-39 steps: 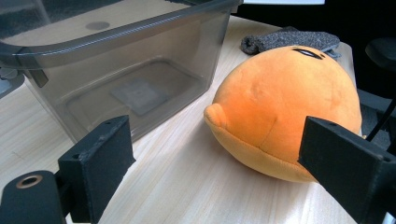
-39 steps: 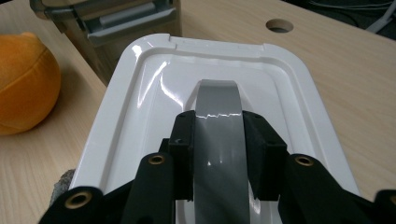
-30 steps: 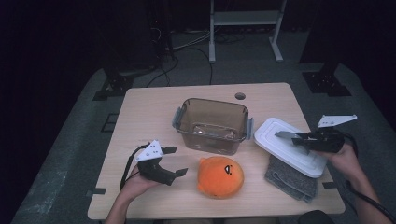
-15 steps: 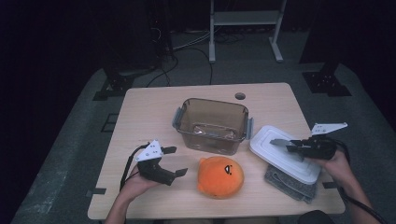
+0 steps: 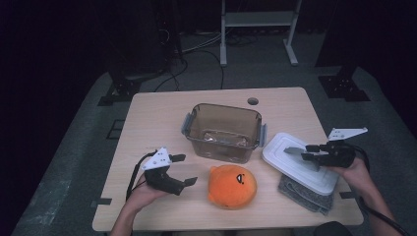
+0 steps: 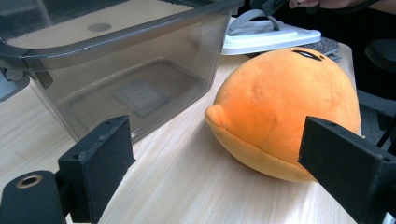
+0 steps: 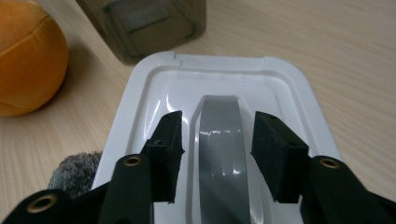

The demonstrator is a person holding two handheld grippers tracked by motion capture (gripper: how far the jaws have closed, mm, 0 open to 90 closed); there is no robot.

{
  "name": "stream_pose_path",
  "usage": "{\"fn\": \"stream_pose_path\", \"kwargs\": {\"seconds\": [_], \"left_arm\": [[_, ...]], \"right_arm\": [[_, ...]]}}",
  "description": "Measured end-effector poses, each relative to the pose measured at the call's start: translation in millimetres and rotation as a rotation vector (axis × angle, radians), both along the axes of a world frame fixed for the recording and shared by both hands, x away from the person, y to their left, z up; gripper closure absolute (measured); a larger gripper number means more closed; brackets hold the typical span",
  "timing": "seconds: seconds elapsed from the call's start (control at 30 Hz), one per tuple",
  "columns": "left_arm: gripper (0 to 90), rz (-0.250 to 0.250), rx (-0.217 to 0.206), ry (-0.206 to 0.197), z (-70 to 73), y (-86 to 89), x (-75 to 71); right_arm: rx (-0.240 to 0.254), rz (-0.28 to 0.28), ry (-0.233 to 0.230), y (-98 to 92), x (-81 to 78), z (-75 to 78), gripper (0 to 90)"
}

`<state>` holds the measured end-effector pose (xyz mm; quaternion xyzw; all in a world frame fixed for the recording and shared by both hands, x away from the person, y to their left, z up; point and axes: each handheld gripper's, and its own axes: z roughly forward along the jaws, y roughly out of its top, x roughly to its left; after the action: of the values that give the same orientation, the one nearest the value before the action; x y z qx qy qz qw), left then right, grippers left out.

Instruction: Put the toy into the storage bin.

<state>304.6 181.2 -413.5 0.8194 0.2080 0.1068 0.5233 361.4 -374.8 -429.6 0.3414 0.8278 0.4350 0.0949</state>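
Observation:
A white lid (image 5: pixel 295 164) with a grey handle (image 5: pixel 294 150) lies on a grey cloth (image 5: pixel 305 194) at the table's right. My right gripper (image 5: pixel 306 152) reaches over it from the right. In the right gripper view its jaws have just been opening: the handle (image 7: pixel 222 140) sits between the pads with a gap on each side. An orange plush (image 5: pixel 231 187) lies near the front edge, below a clear brown container (image 5: pixel 223 107). My left gripper (image 5: pixel 189 169) rests left of the plush, open, with the plush (image 6: pixel 289 102) ahead by the right-hand jaw.
The container (image 6: pixel 140 79) stands in the table's middle, with nothing loose in it. The lid's near corner (image 7: pixel 154 84) almost reaches it. A round hole (image 5: pixel 253 101) marks the table's far edge. Bare wood lies to the left and at the back.
My right gripper has shifted slightly left and down with the lid, which now rests on the cloth, and its jaws have spread off the handle. The left gripper has not moved.

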Motion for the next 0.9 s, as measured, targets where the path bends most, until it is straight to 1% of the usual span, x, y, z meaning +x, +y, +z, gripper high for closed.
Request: {"fn": "stream_pose_path", "kwargs": {"seconds": [0.1,0.2,0.3,0.53,0.9], "left_arm": [[9.2,0.000,-0.001,-0.001,0.0,0.2,0.1],[9.2,0.002,-0.001,0.000,-0.2,0.5,0.3],[9.2,0.001,-0.001,0.000,-0.2,0.6,0.4],[9.2,0.005,-0.004,-0.005,0.4,2.3,0.6],[9.2,0.015,-0.008,-0.004,0.6,6.6,1.8]], "right_arm": [[0.001,-0.013,-0.021,0.6,-1.0,8.0,48.2],[0.017,0.002,-0.047,4.0,-4.2,18.6,47.3],[0.024,0.031,-0.068,11.2,-8.4,29.3,45.5],[0.028,0.086,-0.094,29.2,-15.5,44.4,41.3],[0.050,0.179,-0.106,60.8,-28.3,56.6,35.8]]}}
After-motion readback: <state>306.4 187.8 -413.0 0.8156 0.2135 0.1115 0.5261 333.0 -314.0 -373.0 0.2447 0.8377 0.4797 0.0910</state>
